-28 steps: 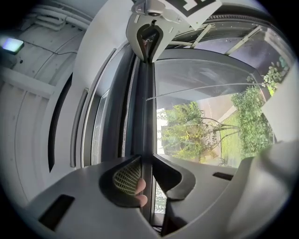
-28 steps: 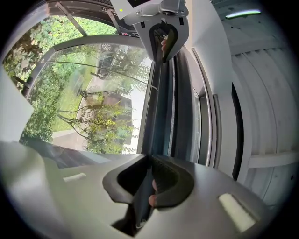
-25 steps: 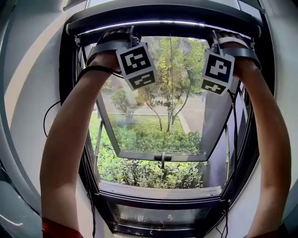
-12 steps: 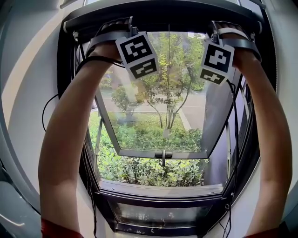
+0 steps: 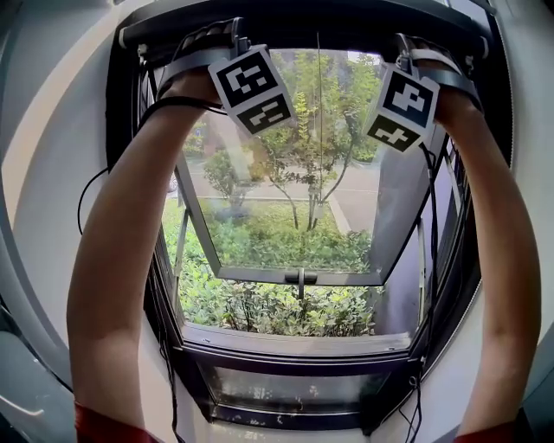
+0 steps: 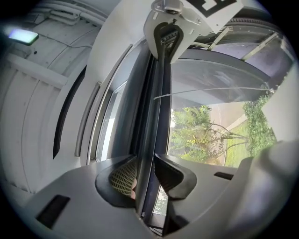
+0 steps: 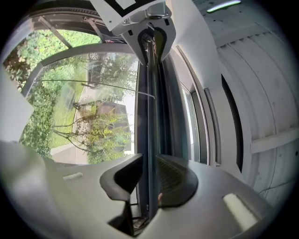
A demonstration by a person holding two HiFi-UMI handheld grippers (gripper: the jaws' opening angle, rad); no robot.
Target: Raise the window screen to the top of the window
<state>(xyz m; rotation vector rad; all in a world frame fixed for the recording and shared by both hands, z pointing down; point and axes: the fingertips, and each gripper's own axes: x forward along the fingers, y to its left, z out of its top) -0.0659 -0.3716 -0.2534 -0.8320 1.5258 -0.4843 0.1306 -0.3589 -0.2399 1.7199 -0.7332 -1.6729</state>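
Observation:
The window screen's dark bottom bar (image 5: 312,24) lies across the very top of the window opening. My left gripper (image 5: 197,54) and right gripper (image 5: 426,57) are both raised to it, arms stretched up, marker cubes hanging below the hands. In the left gripper view the bar (image 6: 145,140) runs between the jaws of the left gripper (image 6: 145,175). In the right gripper view the bar (image 7: 148,116) passes between the jaws of the right gripper (image 7: 148,176). Both pairs of jaws have just been opening and now stand open and slack about the bar.
An outward-tilted glass sash (image 5: 299,275) with a small handle hangs below, with trees and shrubs beyond. Dark window frame (image 5: 294,348) borders the bottom and sides. Black cables (image 5: 430,260) run down the right frame. White wall (image 5: 52,216) flanks the left.
Both hands and the screen bar have moved up a little to the top of the frame. The pale strip seen under the bar has gone, and both marker cubes have rolled.

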